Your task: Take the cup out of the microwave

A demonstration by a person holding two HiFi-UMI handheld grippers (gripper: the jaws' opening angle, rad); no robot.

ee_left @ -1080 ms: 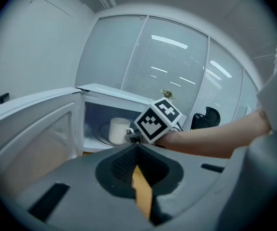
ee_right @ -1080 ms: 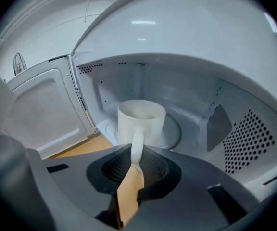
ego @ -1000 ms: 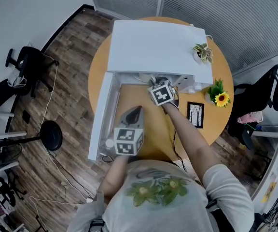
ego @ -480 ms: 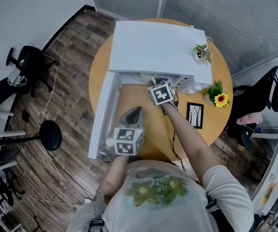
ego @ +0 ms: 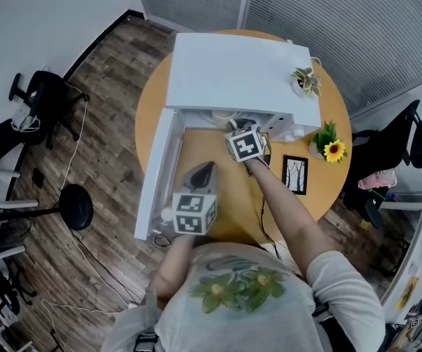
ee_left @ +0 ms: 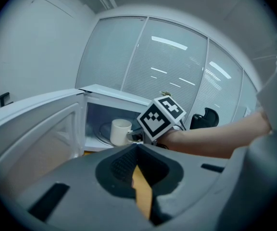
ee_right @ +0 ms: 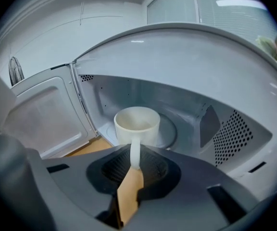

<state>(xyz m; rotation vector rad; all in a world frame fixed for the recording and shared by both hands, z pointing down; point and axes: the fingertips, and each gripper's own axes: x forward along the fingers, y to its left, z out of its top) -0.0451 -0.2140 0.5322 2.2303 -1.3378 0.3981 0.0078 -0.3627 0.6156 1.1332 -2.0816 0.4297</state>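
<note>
Right between the right gripper's (ee_right: 134, 166) jaw tips sits the handle of the white cup (ee_right: 137, 124). The jaws have just been closing on it, so they're narrow now and look pinched onto the handle. The cup body is straight ahead of the tips, upright on the glass turntable (ee_right: 173, 134) inside the open microwave (ee_right: 215, 66), and not lifted as far as I can tell.

How I'd do this bit: the grip is only on a thin handle, so the mug will probably want to swing down around the pinch. Keep the squeeze firm, lift just enough to clear the plate, then draw straight back out, keeping it level. The door (ee_right: 47, 112) hangs open off to the left of the jaws and the cavity roof is right above them, so no big lift.

The left gripper (ee_left: 137, 150) hangs back with its jaws together and nothing in them.

View differences: only the right gripper view shows the handle in the jaws. The left gripper view gives the side-on look, with the cup ahead of its tips and a bit left, and the forearm reaching in. The head view shows the whole round table (ego: 233, 218) and both grippers, but I can't pick the cup out there.
</note>
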